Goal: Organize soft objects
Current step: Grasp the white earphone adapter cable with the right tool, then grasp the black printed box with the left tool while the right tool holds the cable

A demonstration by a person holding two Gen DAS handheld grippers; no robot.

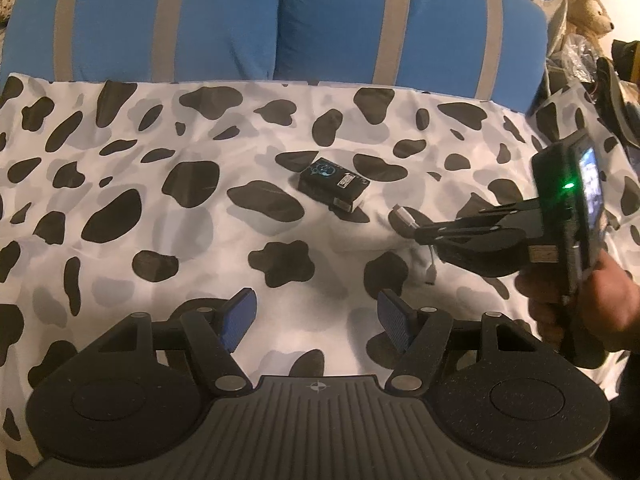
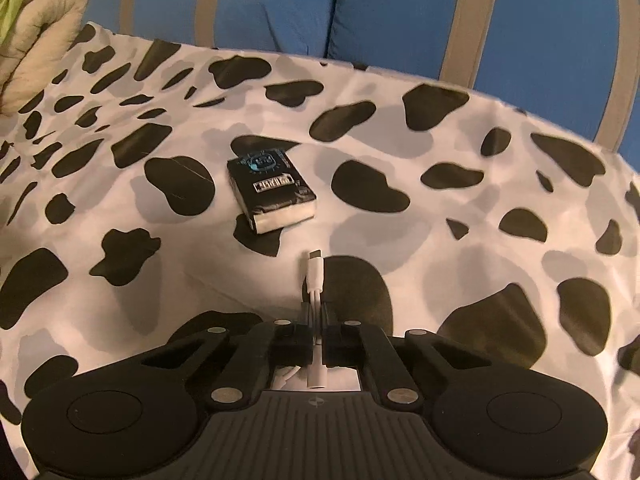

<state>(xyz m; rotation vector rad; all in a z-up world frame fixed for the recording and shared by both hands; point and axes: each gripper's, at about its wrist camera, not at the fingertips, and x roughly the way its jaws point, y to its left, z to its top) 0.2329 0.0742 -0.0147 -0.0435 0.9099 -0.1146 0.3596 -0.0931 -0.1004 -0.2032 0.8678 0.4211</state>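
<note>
2 claws work over a cow-print bedspread: the right claw pinches a thin white adapter cable, which could slip free, while the left claw gapes empty near a black tissue pack.

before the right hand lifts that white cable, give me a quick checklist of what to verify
1. Right gripper fingers shut on the white cable: ok.
2. Cable plug clear of the black packet: ok, a gap shows.
3. Cable's trailing end free of the spotted cover: cannot tell.
4. Left gripper open and empty: ok.
5. Left gripper out of the right's way: ok, apart.
</note>
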